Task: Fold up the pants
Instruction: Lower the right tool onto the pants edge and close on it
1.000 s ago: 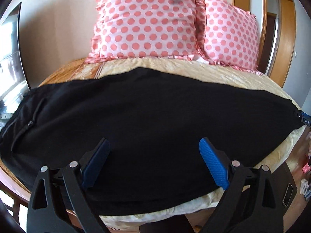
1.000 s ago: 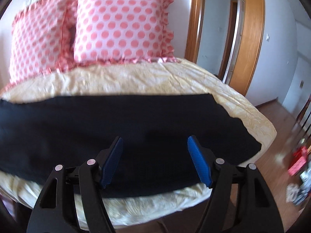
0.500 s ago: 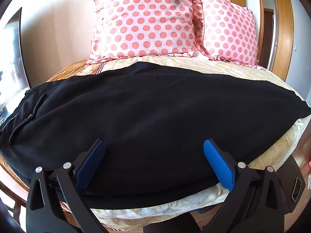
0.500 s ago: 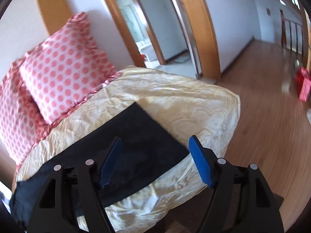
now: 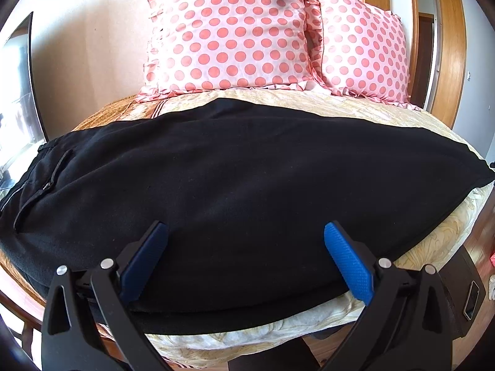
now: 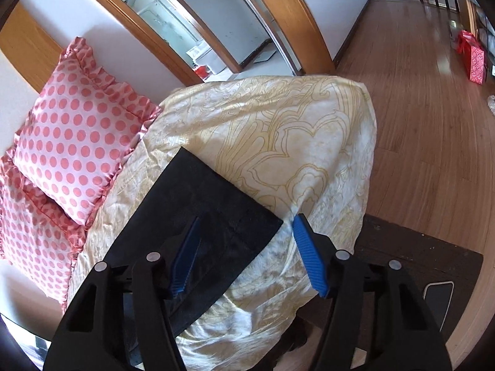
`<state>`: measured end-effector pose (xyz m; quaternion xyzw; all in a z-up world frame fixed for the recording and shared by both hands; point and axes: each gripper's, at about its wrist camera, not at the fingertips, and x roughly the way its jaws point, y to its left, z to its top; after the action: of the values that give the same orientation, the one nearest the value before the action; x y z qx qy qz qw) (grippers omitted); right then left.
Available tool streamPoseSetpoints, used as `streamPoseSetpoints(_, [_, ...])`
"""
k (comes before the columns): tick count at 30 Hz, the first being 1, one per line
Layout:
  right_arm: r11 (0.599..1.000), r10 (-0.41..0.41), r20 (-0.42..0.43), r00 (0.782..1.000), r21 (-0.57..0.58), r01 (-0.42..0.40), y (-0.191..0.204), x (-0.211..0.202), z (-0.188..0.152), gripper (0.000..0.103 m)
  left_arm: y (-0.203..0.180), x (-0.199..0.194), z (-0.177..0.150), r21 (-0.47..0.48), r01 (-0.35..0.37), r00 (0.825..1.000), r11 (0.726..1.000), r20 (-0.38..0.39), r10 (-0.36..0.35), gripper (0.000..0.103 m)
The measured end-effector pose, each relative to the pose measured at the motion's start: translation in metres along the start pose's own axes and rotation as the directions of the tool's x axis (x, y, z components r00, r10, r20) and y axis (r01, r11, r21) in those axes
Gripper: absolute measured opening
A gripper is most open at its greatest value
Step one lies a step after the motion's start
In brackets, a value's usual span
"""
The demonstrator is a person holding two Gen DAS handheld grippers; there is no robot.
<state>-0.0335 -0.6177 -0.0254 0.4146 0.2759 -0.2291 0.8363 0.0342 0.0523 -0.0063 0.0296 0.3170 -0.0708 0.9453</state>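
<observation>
Since the earlier frame the right gripper (image 6: pixel 246 253) had swung along the bed toward the leg ends of the pants (image 5: pixel 241 191) and rolled over, so its view tilted and took in the wooden floor (image 6: pixel 417 117); the left gripper (image 5: pixel 246 266) had hardly shifted, only spreading its jaws a little wider.

Nearest, the left gripper's jaws stood fully apart over the near edge of the pants, at about mid-length, with nothing between the pads. That wide, idle stance suits waiting while the other hand prepares a fold.

The right gripper's jaws were closing, the hem corner of the pants lying between them but not yet pinched; one blue pad sat over the black cloth, the other over the yellow bedspread (image 6: pixel 294 142). Judging by this, the hem was about to be taken so the legs could be carried toward the waist.

The pants lay flat across the bed, already doubled leg on leg, the waist and zipped pocket (image 5: pixel 46 185) at the left gripper's far left. Beyond them two polka-dot pillows (image 5: pixel 232 31) leaned against the wall.
</observation>
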Motion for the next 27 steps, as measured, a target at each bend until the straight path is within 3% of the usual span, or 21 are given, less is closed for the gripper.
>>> streamPoseSetpoints(5, [1.000,0.019,-0.009,1.000,0.005,-0.019,0.002,0.000,-0.002,0.064,0.000,0.000,0.000,0.000,-0.002,1.000,1.000,-0.001,0.002,0.101])
streamPoseSetpoints(15, [0.994,-0.080,-0.023,0.997,-0.074,0.078,0.026,0.002,-0.005,0.064,0.001,0.001,0.000,0.001,-0.002,1.000,1.000,-0.003,0.002,0.101])
streamPoseSetpoints(21, [0.997,0.033,-0.073,0.997,-0.060,-0.037,0.040,0.005,-0.006,0.064,0.000,0.000,0.000,0.000,-0.002,1.000,1.000,-0.003,0.002,0.101])
streamPoseSetpoints(27, [0.999,0.028,-0.050,0.998,0.024,-0.027,0.033,0.006,-0.008,0.064,0.001,0.001,0.001,0.002,-0.001,1.000,1.000,-0.004,0.001,0.101])
